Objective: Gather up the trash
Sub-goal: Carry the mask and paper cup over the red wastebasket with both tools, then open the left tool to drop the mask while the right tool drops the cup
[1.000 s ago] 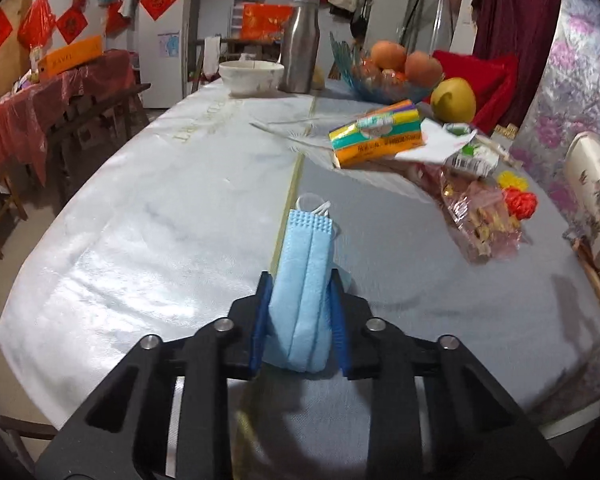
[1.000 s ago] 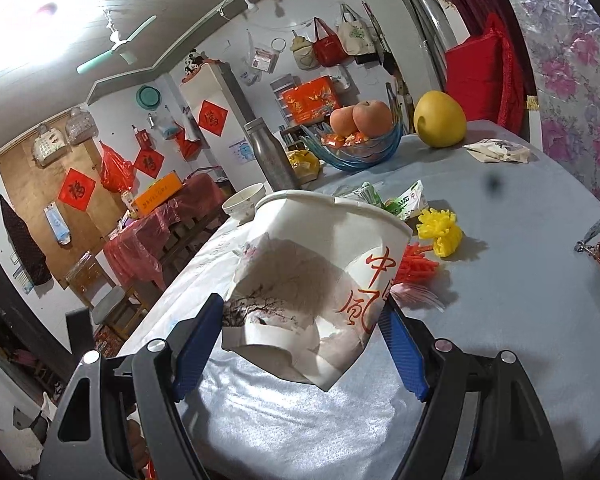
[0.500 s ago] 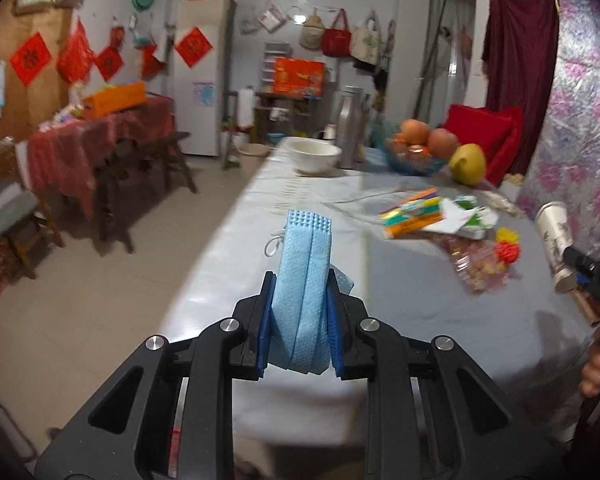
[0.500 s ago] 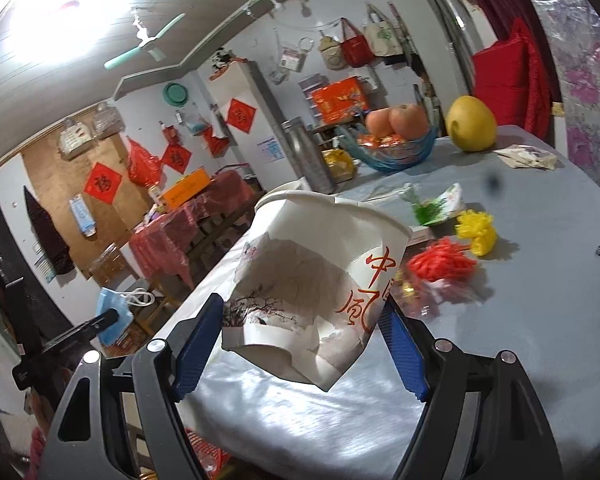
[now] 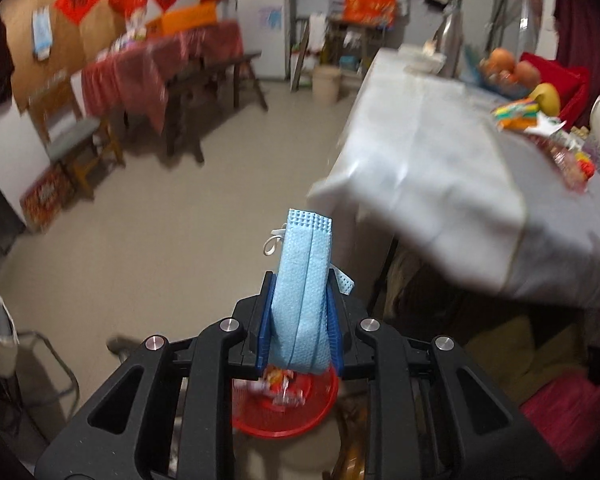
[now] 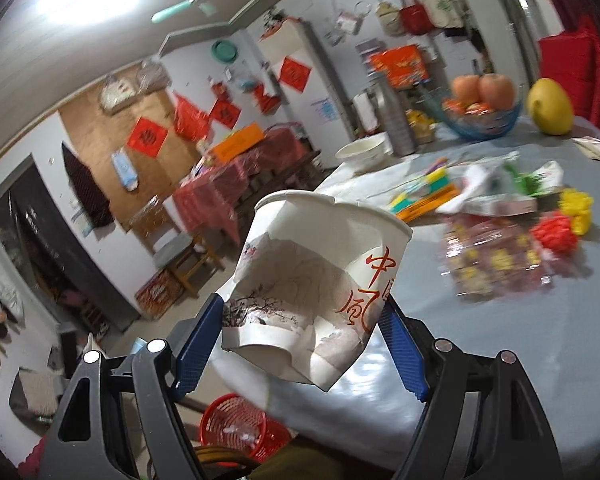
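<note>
My left gripper (image 5: 300, 320) is shut on a folded blue face mask (image 5: 304, 292) and holds it in the air over a red mesh trash basket (image 5: 288, 416) on the floor beside the table. The basket holds some wrappers. My right gripper (image 6: 304, 344) is shut on a crumpled white paper cup (image 6: 312, 292) with red characters, above the table's near edge. The red basket (image 6: 240, 428) also shows low in the right wrist view.
The table (image 5: 432, 168) with a pale cloth stands to the right, bearing wrappers (image 6: 496, 260), a colourful packet (image 6: 424, 196), red and yellow clumps (image 6: 556, 232), a fruit bowl (image 6: 484, 120), a white bowl (image 6: 364, 152) and a steel flask (image 6: 396, 124). A red-covered bench (image 5: 160, 64) stands far left.
My left gripper has swung left and down off the table with the mask, now over the red basket. My right gripper has moved back towards the table edge with the cup.
</note>
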Action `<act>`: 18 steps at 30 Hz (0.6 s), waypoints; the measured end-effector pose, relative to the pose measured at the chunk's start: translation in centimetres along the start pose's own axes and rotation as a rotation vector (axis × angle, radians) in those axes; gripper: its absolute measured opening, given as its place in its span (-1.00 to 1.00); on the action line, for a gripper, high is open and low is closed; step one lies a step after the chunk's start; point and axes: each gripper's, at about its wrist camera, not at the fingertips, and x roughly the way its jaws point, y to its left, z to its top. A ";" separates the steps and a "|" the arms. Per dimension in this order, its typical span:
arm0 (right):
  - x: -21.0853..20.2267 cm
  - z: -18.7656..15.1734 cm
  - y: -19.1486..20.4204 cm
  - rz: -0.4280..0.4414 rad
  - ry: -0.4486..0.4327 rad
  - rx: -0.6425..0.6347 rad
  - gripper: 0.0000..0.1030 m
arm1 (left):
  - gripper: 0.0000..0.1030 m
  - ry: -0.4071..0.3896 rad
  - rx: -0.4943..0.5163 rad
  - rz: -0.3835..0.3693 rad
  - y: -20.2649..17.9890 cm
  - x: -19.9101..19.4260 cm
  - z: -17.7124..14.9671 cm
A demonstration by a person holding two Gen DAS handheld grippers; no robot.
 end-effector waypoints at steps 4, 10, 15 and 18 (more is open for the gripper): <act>1.9 -0.3 3.4 0.022 0.055 -0.042 0.49 | -0.47 0.106 -0.054 -0.024 2.7 3.9 -3.1; 5.3 -1.6 8.1 0.051 0.152 -0.104 0.49 | 0.11 0.220 -0.082 -0.057 4.4 7.9 -6.5; 8.1 -2.9 11.0 0.080 0.245 -0.136 0.49 | 0.55 0.188 -0.096 -0.034 5.7 7.5 -6.4; 9.6 -3.8 12.9 0.096 0.292 -0.172 0.49 | 0.74 0.137 -0.130 0.027 7.3 6.1 -5.4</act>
